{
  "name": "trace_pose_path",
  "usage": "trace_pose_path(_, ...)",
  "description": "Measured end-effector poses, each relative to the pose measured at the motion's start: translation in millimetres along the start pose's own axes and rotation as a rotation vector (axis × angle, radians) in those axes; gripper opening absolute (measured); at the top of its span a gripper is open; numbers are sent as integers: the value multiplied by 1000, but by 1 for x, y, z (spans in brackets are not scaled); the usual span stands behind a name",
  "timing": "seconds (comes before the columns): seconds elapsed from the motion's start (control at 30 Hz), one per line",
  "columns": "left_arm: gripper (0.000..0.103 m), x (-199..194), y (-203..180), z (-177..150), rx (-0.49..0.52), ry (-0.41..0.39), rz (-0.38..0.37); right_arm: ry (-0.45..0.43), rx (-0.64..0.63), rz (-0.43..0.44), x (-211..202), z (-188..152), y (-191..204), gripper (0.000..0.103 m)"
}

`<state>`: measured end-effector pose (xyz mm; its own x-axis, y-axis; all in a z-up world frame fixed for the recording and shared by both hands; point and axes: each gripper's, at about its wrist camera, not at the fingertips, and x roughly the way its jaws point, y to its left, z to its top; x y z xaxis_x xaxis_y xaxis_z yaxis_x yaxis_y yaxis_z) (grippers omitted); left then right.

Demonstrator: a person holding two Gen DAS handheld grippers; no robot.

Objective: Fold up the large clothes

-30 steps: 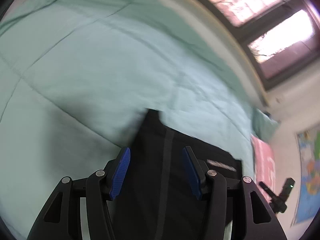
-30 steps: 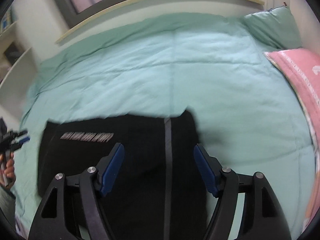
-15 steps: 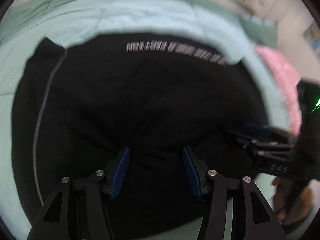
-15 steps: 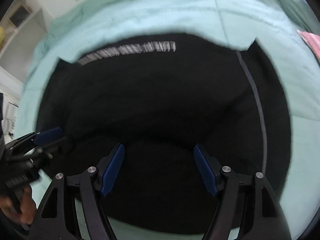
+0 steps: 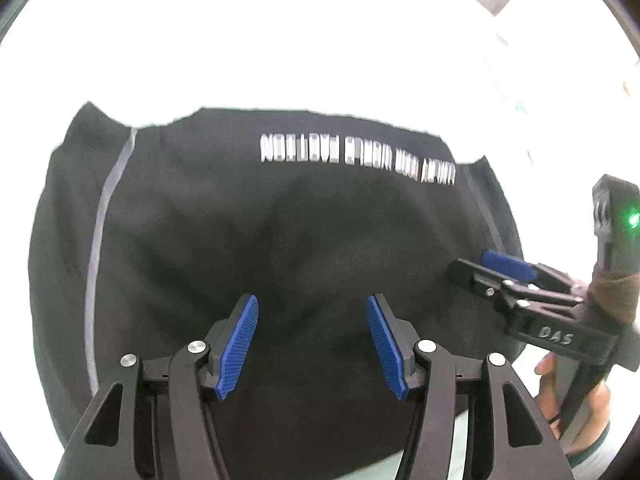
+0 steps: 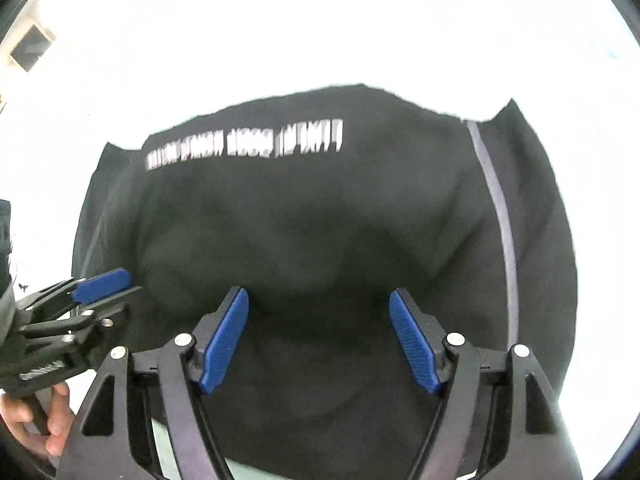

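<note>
A black garment with a grey side stripe and a line of white lettering lies spread on the bed and fills both views. My left gripper is open and empty, low over the garment's near part. My right gripper is open and empty, also low over the near part. Each gripper shows in the other's view: the right gripper at the garment's right edge, the left gripper at its left edge.
The bedding around the garment is washed out to white in both views. A strip of pale green sheet shows at the near edge. The person's hands hold the gripper handles at the sides.
Both grippers have dropped from high above the bed toward the garment, which now fills the views. The bedding has overexposed to white. Both stay open.
</note>
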<state>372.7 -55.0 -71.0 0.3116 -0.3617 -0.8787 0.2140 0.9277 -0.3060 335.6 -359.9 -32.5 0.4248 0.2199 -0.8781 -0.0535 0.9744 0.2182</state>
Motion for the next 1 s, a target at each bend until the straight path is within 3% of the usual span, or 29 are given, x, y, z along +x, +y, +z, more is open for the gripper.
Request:
trace_pose_path(0.07,58,3,4,18,-14,-5,-13,-9,-3,-10,8,14,1,77)
trace_pose_path(0.13,58,19,10,33,-25,12,29,10,13,-30,29,26,-1,77)
trace_pose_path(0.23,58,63,30,42,-93,123,45,55,37,-37,63,34,-18,77)
trace_pose_path(0.3,58,77,39,43,-123,148,35,74,11,-66,76,34,-17,77)
trace_pose_path(0.43,58,79,39,44,-113,149,41,83,-10,-77,80,34,-17,79)
trace_pose_path(0.57,58,41,28,41,-73,104,8,49,5,-12,39,30,-19,77)
trace_pose_path(0.67,58,-5,19,21,1,34,12,-5,-68,20,-3,10,-8,77)
trace_pose_path(0.77,58,-25,18,-4,36,13,-12,32,-87,30,-12,-19,-6,77)
trace_pose_path(0.83,59,-17,20,-25,31,60,-23,93,-90,18,4,-39,-7,77)
trace_pose_path(0.9,59,9,24,-43,39,125,28,140,-71,0,23,-49,-4,81)
trace_pose_path(1.0,60,31,28,-50,50,105,62,138,-56,-25,40,-57,-7,83)
